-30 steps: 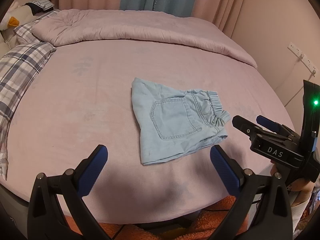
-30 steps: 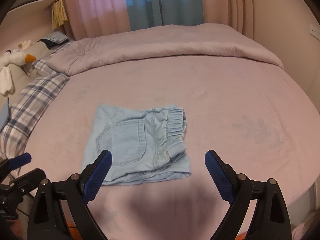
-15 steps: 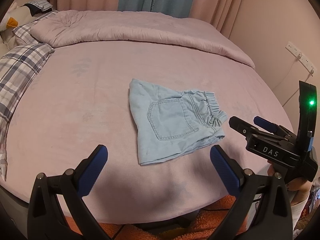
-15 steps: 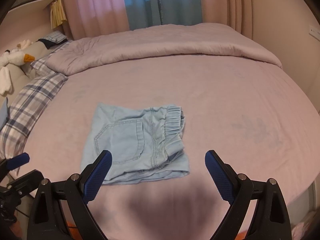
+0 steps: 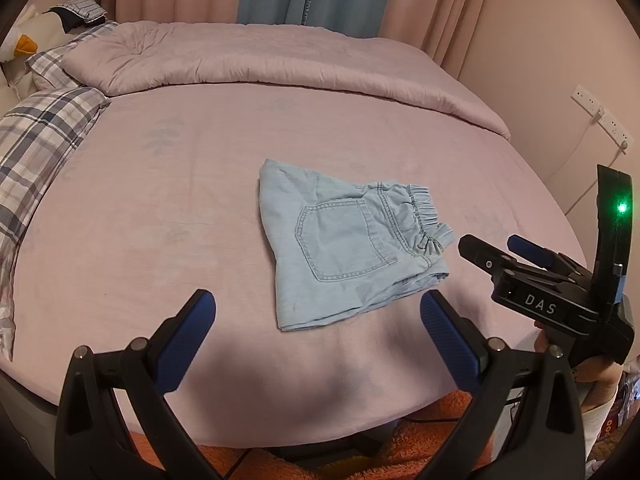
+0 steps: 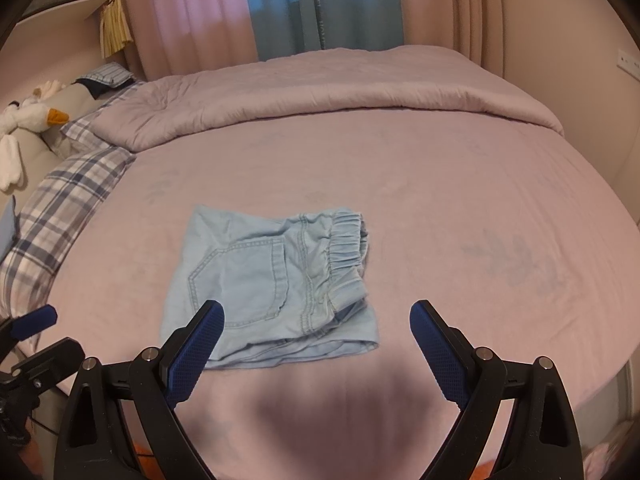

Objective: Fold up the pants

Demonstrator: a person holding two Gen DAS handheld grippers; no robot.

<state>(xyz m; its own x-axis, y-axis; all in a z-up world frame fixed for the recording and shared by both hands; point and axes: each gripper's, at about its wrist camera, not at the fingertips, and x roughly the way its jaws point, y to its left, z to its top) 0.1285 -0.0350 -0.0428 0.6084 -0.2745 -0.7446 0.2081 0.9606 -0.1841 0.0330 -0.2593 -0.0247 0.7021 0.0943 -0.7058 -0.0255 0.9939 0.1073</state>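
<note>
Lying flat on the pink bed sheet (image 5: 168,208), the light-blue denim pants (image 5: 344,248) are folded into a compact, roughly square bundle, back pocket facing up and the gathered elastic waistband turned toward the right edge of the bed. The bundle sits nearer the bed's front edge than its far one, about midway between the left and right sides. Nothing touches it.

The left gripper (image 5: 316,328) hangs above the front edge of the bed with its blue-padded fingers (image 5: 184,332) spread wide and empty. The pants lie just beyond the fingertips, a little toward the right finger. The right gripper (image 6: 316,328) is posed the same way — fingers (image 6: 438,348) spread wide, holding nothing — and the bundle's front edge lies just past its left fingertip. In the left wrist view the right gripper (image 5: 504,248) also shows from the side near the bed's right front corner, a green light glowing on its body, with part of a hand (image 5: 592,368) under it.

Along the far edge a folded pink duvet (image 6: 320,88) spans the bed, and plaid pillows (image 6: 60,208) lie along the left edge — a white plush toy (image 6: 24,120) sits beyond them.
</note>
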